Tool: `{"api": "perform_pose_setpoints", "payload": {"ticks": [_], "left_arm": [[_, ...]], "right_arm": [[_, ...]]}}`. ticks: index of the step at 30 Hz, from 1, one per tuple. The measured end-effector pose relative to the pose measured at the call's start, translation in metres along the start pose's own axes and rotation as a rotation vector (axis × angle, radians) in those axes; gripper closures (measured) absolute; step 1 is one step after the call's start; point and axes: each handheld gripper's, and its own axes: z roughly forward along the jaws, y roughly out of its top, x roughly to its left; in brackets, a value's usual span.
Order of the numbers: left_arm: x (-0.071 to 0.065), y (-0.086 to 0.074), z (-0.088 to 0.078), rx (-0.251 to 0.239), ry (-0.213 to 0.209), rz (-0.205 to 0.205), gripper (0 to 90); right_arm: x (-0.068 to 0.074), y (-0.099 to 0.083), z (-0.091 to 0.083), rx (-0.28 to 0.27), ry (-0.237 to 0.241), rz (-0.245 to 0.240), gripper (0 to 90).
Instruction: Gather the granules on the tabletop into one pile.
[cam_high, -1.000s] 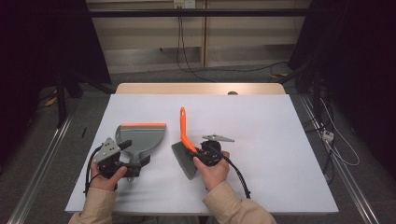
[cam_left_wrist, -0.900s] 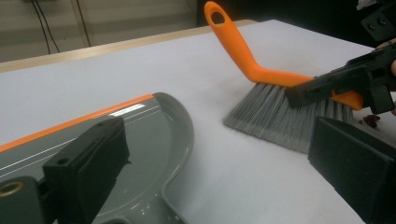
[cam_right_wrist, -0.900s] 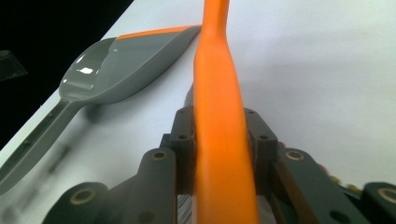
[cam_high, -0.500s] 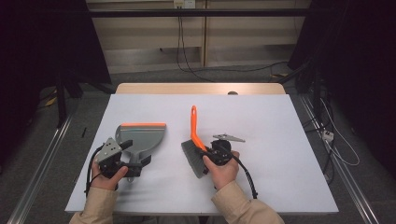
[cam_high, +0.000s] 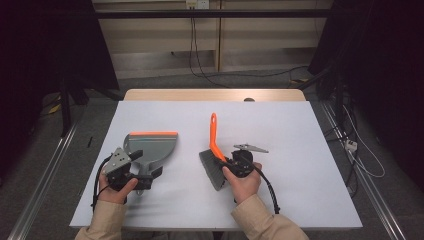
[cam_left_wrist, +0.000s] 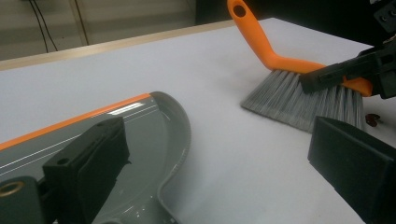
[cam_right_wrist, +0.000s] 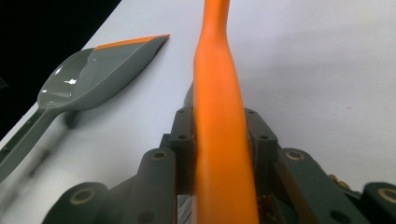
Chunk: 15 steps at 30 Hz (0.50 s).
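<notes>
Grey dustpan (cam_high: 150, 146) beside brush (cam_high: 215, 150), right hand-held gripper (cam_high: 234, 162) pinching brush, left hand-held gripper (cam_high: 134, 172) spread.

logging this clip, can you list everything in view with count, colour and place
dustpan: 1, grey with orange front lip, table left of centre, flat
brush: 1, orange handle, grey bristles, table centre, right of dustpan
small dark red bit: 1, beside the bristles, too small to identify
table: 1, white top, wooden far edge
cables: several, black, floor behind table
left gripper: 1, black, jaws apart at dustpan's handle end
right gripper: 1, black, clamped on brush handle
hands: 2, beige sleeves, near table edge
</notes>
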Motion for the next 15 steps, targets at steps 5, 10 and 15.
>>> {"api": "perform_pose_setpoints", "payload": {"ticks": [5, 10, 15], "left_arm": [[0.001, 0.000, 0.000, 0.008, 0.002, 0.009, 4.6], [0.000, 0.000, 0.002, 0.010, 0.000, 0.007, 4.6], [0.000, 0.000, 0.002, 0.009, -0.001, 0.006, 4.6]], "right_arm": [[-0.006, 0.001, -0.004, -0.003, -0.007, 0.012, 70.2], [-0.012, 0.001, -0.008, -0.010, -0.016, 0.021, 70.2], [-0.015, 0.001, -0.011, -0.019, -0.021, 0.021, 70.2]]}}
